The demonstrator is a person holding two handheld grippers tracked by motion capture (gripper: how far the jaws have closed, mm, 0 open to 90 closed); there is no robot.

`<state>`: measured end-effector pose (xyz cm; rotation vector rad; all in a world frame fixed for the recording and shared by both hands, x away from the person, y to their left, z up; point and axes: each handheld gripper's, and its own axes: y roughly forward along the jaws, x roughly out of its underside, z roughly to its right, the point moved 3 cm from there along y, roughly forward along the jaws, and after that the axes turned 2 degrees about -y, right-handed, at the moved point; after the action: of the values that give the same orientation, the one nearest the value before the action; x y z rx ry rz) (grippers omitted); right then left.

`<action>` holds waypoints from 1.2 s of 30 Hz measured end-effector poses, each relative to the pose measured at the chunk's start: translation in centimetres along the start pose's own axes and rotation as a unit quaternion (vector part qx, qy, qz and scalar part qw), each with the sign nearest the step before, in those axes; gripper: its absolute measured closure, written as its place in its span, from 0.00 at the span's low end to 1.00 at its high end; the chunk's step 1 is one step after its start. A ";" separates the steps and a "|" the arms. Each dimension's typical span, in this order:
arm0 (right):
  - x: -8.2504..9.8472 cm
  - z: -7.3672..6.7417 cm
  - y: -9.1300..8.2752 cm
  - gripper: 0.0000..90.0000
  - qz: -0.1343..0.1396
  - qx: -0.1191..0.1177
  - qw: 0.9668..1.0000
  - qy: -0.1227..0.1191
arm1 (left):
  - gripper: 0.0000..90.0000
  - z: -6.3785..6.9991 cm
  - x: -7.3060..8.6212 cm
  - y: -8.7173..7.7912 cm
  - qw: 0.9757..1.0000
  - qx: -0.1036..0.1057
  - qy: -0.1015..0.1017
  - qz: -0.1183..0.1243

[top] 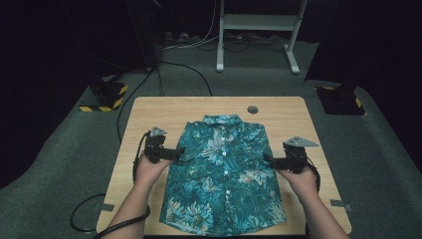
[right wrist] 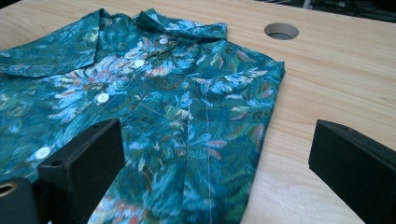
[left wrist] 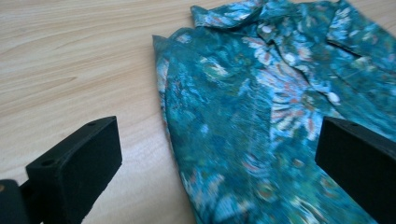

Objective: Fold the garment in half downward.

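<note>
Lying flat and face up on the table (top: 144, 112), the teal floral shirt (top: 221, 172) sits near the middle of the wooden top, collar pointing away from the person, button placket closed down the centre, hem toward the near edge. Both sleeves appear already tucked in or folded under, since the side edges run fairly straight; cannot tell which from these views. The body itself shows no lengthwise or crosswise fold yet, so the bulk of the folding looks still to do. Left gripper (top: 175, 152) is at the shirt's left edge below the shoulder, jaws spread wide with the cloth edge lying between them, nothing clamped. Right gripper (top: 267, 159) mirrors it at the right edge, jaws likewise wide apart and empty. Judgement: poised for a paired grasp of both side edges. Cable hole (top: 253, 109) sits beyond the collar.
</note>
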<state>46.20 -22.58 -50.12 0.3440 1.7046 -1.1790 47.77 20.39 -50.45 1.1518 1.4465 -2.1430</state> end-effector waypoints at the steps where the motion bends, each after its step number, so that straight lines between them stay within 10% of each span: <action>1: 0.0 0.0 0.4 0.03 -0.002 -0.001 1.000 0.001 | 0.01 -0.2 0.0 0.5 1.000 0.000 -0.002 -0.003; 21: -1.5 2.3 8.0 0.10 -0.039 0.012 0.999 0.020 | 0.07 -2.8 -0.7 6.6 0.999 0.001 -0.037 -0.023; 36: -1.2 4.3 10.4 0.20 -0.067 0.032 0.996 0.044 | 0.15 -3.0 -2.1 8.8 0.998 -0.011 -0.047 -0.039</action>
<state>56.29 -20.76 -54.85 0.3287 1.7909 -1.3356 56.05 18.81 -54.94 0.9875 1.4937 -2.1957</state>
